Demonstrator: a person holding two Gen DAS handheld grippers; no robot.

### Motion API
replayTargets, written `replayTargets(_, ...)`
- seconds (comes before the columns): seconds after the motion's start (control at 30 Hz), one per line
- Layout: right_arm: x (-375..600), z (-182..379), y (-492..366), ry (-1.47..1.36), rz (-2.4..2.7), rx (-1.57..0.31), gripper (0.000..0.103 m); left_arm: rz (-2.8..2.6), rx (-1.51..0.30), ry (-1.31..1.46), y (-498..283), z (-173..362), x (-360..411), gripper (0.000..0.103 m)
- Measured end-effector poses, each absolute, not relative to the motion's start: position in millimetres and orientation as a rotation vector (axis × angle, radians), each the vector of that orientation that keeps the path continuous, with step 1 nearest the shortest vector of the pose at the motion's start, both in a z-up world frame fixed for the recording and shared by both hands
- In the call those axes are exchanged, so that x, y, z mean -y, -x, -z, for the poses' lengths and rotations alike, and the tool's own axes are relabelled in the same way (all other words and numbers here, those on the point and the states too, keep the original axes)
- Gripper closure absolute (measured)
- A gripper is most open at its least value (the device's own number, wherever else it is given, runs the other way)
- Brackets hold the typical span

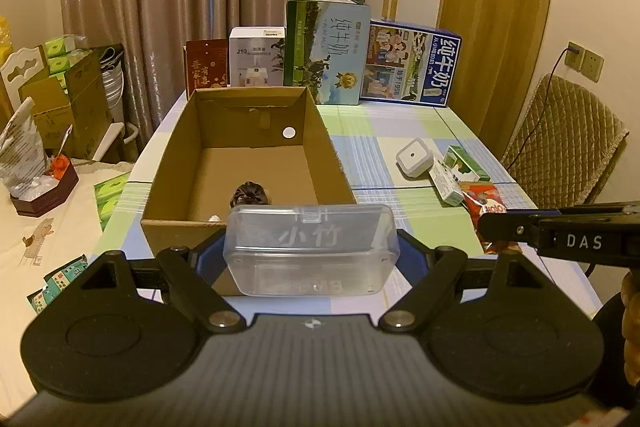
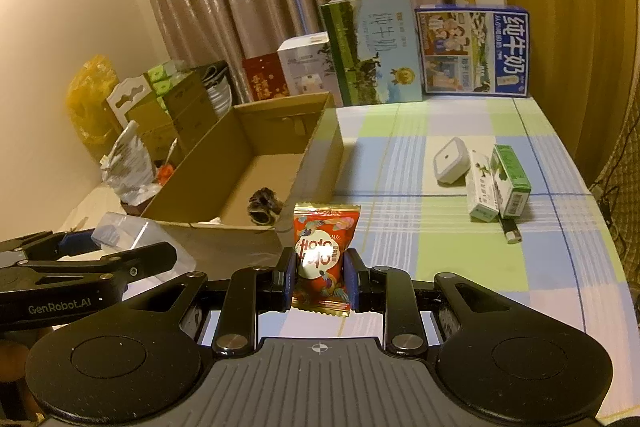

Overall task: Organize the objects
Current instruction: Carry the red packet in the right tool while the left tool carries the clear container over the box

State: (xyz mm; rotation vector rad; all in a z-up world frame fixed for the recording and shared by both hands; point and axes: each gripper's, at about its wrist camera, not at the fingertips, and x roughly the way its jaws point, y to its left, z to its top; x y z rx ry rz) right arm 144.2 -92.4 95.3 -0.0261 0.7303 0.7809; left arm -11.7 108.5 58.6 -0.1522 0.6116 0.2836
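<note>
My left gripper [image 1: 310, 255] is shut on a clear plastic case [image 1: 310, 251] with printed characters, held just before the near wall of an open cardboard box [image 1: 168, 163]. Inside the box lies a dark hair claw [image 1: 249, 194]. My right gripper [image 2: 320, 279] is shut on a red snack packet [image 2: 322, 251], standing upright between the blue pads, near the box's front right corner [image 2: 276, 239]. In the left wrist view the right gripper [image 1: 492, 231] reaches in from the right edge with the red packet [image 1: 480, 201]. On the checked tablecloth to the right lie a white square device [image 2: 450, 161], two small green-and-white cartons [image 2: 498, 183] and a dark lighter [image 2: 510, 231].
Tall milk cartons [image 1: 326, 51] and smaller boxes [image 1: 256, 57] line the table's far edge before the curtains. A padded chair [image 1: 560, 147] stands right of the table. Left of the table are stacked cardboard boxes [image 1: 68, 103] and a second surface with bags and packets [image 1: 28, 155].
</note>
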Motion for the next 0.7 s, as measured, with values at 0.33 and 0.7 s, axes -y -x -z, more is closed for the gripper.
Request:
replayTargets(0.33, 48.4, -105.7, -162.6, 0.026, -0.858, -0.724, 0.081, -0.334, -0.587, 0.123, 7.0, -72.1, -148.8, 0.021)
replayTargets(0.7, -10.4, -101.7, -210.3, -0.009, -0.897, -0.770, 0.081, -0.330, -0.615, 0.076, -42.9, -72.2, -209.0, 0.021)
